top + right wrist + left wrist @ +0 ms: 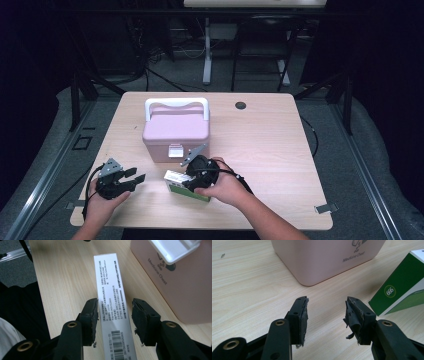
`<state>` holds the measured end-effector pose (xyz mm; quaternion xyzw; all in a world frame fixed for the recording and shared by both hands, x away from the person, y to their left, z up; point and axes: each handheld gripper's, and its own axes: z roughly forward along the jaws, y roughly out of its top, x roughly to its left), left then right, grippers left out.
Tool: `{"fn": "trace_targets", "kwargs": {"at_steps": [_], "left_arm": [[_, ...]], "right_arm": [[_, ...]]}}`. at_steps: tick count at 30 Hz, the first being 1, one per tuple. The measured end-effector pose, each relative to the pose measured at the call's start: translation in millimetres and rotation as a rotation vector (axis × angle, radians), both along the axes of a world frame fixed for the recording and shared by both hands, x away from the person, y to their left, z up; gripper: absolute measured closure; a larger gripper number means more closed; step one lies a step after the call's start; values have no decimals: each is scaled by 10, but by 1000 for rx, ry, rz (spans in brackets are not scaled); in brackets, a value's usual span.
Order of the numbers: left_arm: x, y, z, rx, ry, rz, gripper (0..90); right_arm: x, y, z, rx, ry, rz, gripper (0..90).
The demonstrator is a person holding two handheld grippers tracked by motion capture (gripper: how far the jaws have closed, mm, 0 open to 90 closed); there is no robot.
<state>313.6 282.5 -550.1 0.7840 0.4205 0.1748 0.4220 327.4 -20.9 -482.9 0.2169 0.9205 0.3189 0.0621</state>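
A pink medicine chest (175,130) with a white handle stands closed at the table's centre left. In front of it a green and white medicine box (176,179) stands on its long edge. My right gripper (187,182) is over that box. In the right gripper view the gripper (114,315) is open and straddles the box (110,290): the left jaw is against it, and a small gap shows at the right jaw. My left gripper (136,176) hovers left of the box, open and holding nothing (326,312), pointing at the chest's corner (324,260).
The wooden table (270,145) has bare surface to the right of the chest and a dark grommet hole (240,105) at the back. The chest's white latch (172,250) faces the person. Dark stands and cables ring the table.
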Motion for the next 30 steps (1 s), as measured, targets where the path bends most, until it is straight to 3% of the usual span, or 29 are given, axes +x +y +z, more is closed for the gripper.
{"fn": "trace_targets", "kwargs": {"at_steps": [14,30], "left_arm": [[0,7,6,-4,0,-2,521],[-1,9,9,-7,-1,0,521]], "right_arm": [[45,59,-68,-7,12,18,612],[-8,-140,-18,-68,31,-18,617]]}}
